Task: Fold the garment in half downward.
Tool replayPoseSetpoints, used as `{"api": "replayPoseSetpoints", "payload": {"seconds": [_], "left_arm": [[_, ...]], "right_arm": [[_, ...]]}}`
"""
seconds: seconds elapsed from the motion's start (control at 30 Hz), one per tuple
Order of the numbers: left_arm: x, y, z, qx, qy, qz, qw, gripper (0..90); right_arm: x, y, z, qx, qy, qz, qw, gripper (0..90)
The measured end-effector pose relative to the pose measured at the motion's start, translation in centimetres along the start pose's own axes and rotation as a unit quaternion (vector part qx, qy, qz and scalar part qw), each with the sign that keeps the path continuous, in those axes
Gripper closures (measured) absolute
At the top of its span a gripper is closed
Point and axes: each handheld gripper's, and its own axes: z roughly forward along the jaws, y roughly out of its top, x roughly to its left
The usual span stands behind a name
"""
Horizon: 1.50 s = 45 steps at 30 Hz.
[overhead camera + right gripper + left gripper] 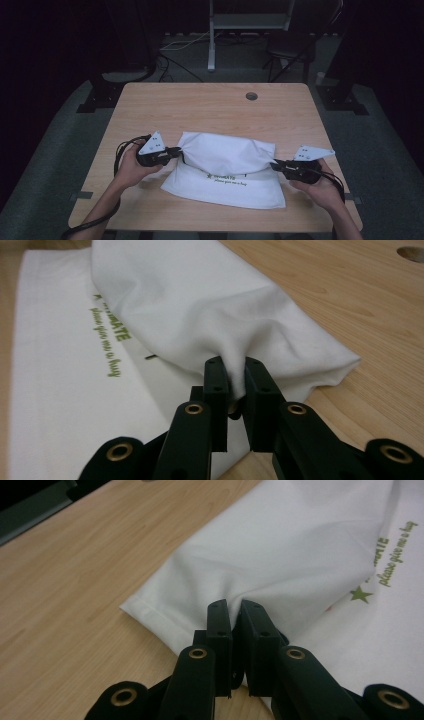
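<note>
While the white bag (225, 170) is lying mid-table (210, 105), the left gripper (176, 151) is pinching its left edge; the right gripper (274, 164) is clamping the right edge, folded top layer bunching between them.

the high view looks forward and down from above the person's side, far enough back to take in the whole bench (210, 102). the left gripper view sits low and close behind the left hand-held gripper (235, 605), facing along its jaws; the right gripper view does likewise on the right hand-held gripper (235, 362). all three share the white cloth bag (225, 155) with green lettering and the wood around it.
</note>
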Motion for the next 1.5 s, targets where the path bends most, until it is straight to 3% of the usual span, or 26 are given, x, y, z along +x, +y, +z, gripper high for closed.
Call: {"api": "replayPoseSetpoints", "payload": {"seconds": [0.2,0.53,0.7,0.87,1.0,1.2,1.5], "left_arm": [[-1.5,-0.2,-1.6,0.008,-0.022,0.023,0.9995,83.5],[-3.3,-2.9,-2.1,0.03,-0.059,0.012,0.9978,81.9],[-3.3,-3.4,-2.4,0.012,-0.042,-0.011,0.999,64.0],[-3.2,-3.7,-3.3,0.001,-0.019,-0.026,0.9995,50.6],[-3.4,-4.1,-3.4,-0.003,-0.016,-0.032,0.9994,49.3],[-3.9,-4.5,-2.8,-0.007,-0.018,-0.037,0.9991,49.3],[-4.1,-3.6,-1.8,-0.008,-0.021,-0.034,0.9992,48.7]], "right_arm": [[1.7,-0.1,-1.4,0.011,0.025,-0.016,0.9995,81.8],[3.0,-2.7,-1.2,0.045,0.041,-0.008,0.9981,80.6],[3.2,-3.0,-1.7,0.038,0.021,-0.009,0.999,66.9],[3.3,-2.4,-3.2,0.004,-0.014,-0.014,0.9998,54.6],[3.4,-2.6,-3.0,0.002,-0.014,-0.008,0.9999,52.1],[3.6,-3.5,-1.5,0.01,-0.006,0.002,0.9999,51.2],[3.7,-3.5,-1.2,0.007,-0.007,0.013,0.9999,50.9]]}}
